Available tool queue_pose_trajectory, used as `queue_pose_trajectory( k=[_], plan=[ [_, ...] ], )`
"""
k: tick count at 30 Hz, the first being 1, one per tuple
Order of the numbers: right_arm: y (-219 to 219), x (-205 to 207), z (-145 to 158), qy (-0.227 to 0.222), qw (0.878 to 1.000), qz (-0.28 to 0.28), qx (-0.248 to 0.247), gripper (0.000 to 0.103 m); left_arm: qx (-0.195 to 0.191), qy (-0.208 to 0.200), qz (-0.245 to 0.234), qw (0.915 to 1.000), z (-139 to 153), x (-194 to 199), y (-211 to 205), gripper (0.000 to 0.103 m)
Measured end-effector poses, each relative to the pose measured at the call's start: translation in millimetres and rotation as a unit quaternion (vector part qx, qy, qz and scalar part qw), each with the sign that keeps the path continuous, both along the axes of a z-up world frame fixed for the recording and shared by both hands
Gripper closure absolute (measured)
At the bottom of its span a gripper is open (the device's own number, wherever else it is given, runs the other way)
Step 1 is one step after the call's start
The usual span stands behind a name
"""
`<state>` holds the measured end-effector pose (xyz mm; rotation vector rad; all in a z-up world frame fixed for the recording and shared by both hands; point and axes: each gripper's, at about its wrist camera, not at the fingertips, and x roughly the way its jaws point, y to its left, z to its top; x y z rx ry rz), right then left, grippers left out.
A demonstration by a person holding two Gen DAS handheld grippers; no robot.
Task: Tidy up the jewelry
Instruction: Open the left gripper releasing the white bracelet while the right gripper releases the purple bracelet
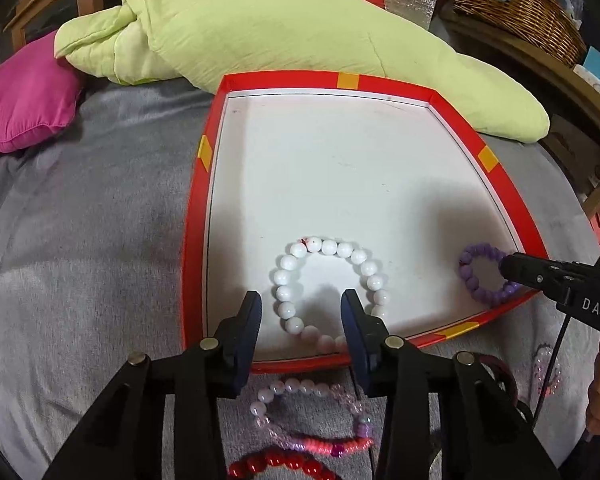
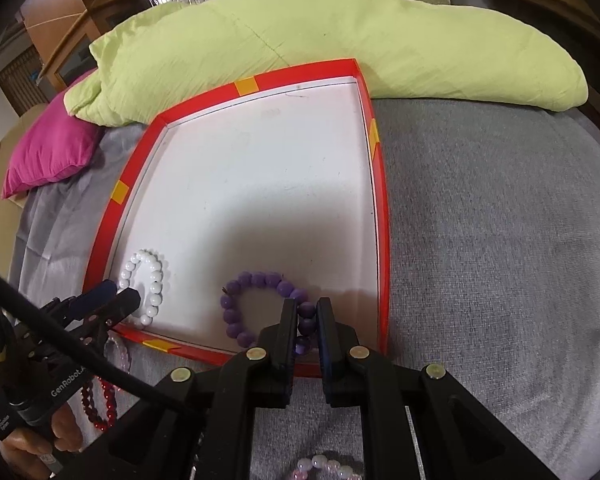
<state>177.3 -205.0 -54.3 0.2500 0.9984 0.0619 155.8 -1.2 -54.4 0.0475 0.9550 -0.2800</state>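
A red tray (image 1: 196,216) with a white floor lies on a grey bed; it also shows in the right wrist view (image 2: 382,208). A white bead bracelet (image 1: 328,248) lies in its near part. My left gripper (image 1: 300,304) is open, its fingers either side of the bracelet's near left arc. A purple bead bracelet (image 2: 256,280) lies in the tray's near right corner. My right gripper (image 2: 306,310) is shut on the purple bracelet's right side, low over the tray floor. The white bracelet (image 2: 146,280) and left gripper (image 2: 118,294) show at the left of the right wrist view.
Several loose bracelets lie on the grey cover before the tray: a white-pink one (image 1: 308,400), a red one (image 1: 280,464), another pink one (image 1: 548,372). A green quilt (image 1: 284,28) and magenta pillow (image 1: 20,100) lie behind. A wicker basket (image 1: 520,4) stands far right.
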Motion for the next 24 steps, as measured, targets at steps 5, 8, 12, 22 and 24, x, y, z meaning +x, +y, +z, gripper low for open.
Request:
queue_pose_trajectory(
  k=[5,8,12,22,24],
  plan=[
    [2.2,-5.0,-0.8,0.012,1.000,0.009,-0.008,0.089,-0.002,0.004,-0.003,1.0000,1.4,-5.9,-0.3,0.063],
    [4.9,-8.8,-0.5,0.021,1.000,0.017,-0.012,0.089,0.000,0.005,-0.006,1.0000,2.2,-13.3,0.6,0.064],
    [4.9,-15.6,-1.5,0.033,0.999,0.024,-0.005,0.089,0.000,0.004,-0.012,0.9999,4.5,-24.8,1.4,0.064],
    [8.4,-26.5,-3.1,0.041,0.999,0.032,0.004,0.086,-0.007,-0.004,-0.019,0.9998,9.2,-41.0,5.1,0.064],
    [9.5,-25.8,-3.0,0.035,0.999,0.027,0.006,0.084,-0.008,-0.002,-0.019,0.9998,5.5,-34.4,4.3,0.064]
  ],
)
